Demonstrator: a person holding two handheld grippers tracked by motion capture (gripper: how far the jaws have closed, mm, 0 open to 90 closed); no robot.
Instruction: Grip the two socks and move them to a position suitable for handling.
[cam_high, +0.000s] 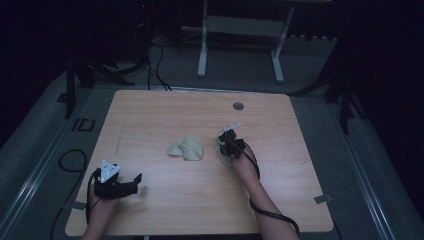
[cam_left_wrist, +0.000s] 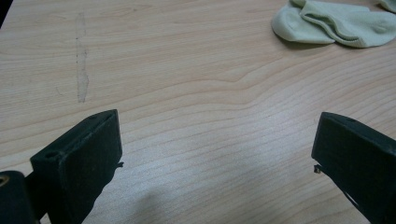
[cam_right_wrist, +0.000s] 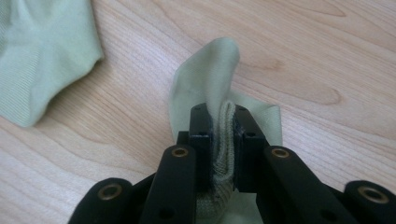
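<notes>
Dim room — wooden table (cam_high: 150, 115), grey floor (cam_high: 40, 130)

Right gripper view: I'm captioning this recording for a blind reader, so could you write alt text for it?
The right hand-held gripper has its black jaws shut on the ribbed cuff of a pale green sock, which drapes onto the light wooden table. A second pale green sock lies at upper left, apart from the first.

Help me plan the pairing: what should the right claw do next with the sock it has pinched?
Probably lift it slightly and carry it toward the other sock. The right claw is shut on the pinched sock's ribbed cuff, the rest lies on the table, and the left claw waits open.
</notes>
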